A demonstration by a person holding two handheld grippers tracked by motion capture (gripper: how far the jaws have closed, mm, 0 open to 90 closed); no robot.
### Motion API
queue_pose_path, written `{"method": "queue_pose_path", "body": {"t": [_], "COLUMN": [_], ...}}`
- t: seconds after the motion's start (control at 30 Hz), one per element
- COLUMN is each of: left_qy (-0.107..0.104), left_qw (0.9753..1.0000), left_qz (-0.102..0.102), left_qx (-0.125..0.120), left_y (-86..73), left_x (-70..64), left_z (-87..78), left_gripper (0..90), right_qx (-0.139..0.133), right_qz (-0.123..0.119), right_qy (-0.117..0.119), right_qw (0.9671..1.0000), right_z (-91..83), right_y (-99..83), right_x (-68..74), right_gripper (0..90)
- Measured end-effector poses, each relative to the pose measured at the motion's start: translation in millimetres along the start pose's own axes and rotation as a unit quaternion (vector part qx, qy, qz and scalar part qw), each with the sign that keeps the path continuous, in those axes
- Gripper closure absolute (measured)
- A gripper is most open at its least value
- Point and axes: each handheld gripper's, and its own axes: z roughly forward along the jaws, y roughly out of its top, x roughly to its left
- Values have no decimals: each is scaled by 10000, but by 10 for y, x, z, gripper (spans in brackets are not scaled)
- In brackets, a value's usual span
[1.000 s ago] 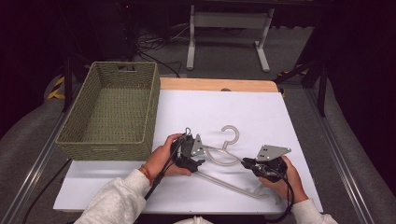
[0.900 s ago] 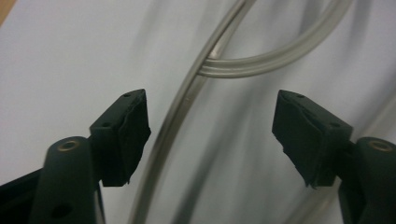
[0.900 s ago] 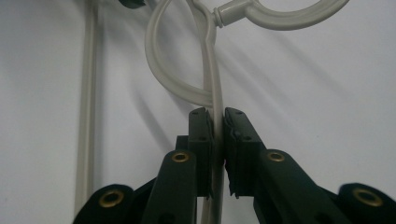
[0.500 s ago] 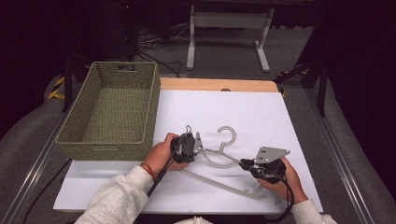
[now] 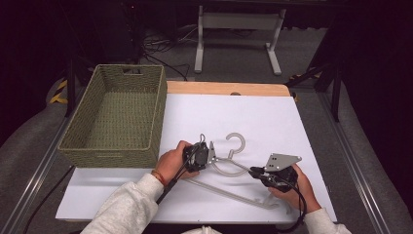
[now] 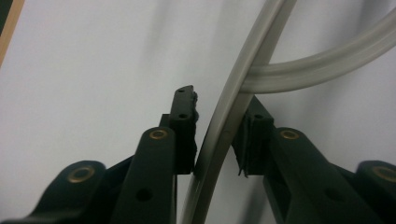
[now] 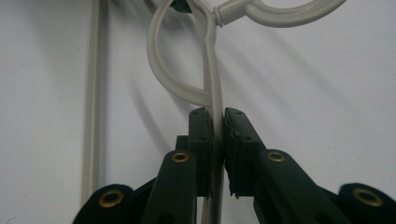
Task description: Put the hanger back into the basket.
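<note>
A grey plastic hanger lies flat on the white table top, its hook pointing away from me. My left gripper sits at the hanger's left shoulder. In the left gripper view the grey hanger arm runs between the jaws of that gripper, which stand slightly apart with slivers of light on both sides. My right gripper comes in from the right and is shut on the hanger's other arm, its pads pressed tight against the strip just below the neck loop.
A green woven basket stands at the table's left, close to my left hand. A wooden strip runs along the far edge. The white surface behind the hook is bare. Beyond the table stand a metal frame and cables on the floor.
Both hands and the hanger have shifted only slightly; the right gripper keeps its hold on the hanger arm.
</note>
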Motion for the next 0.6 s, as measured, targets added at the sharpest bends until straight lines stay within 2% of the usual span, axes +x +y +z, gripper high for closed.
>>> {"method": "queue_pose_path", "body": {"t": [0.3, 0.5, 0.57, 0.6], "left_qy": [141, -97, -90, -88], "left_qw": [9992, 9998, 9999, 9998], "left_qz": [352, 192, 137, 171], "left_qx": [90, -2, -36, -14], "left_y": [36, 14, 12, 14], "left_x": [-34, -4, -4, -5], "left_z": [-5, 13, 23, 19], "left_gripper": [762, 754, 754, 754], "right_qx": [-58, -2, 2, -5], "right_qz": [62, -33, -37, -39], "right_qy": [-82, -50, -66, -75], "right_qw": [9999, 10000, 10000, 10000], "right_z": [-12, -11, -10, -12], "right_y": [-23, -20, -19, -18], "right_x": [-31, -24, -22, -21], "right_gripper": [819, 822, 822, 822]}}
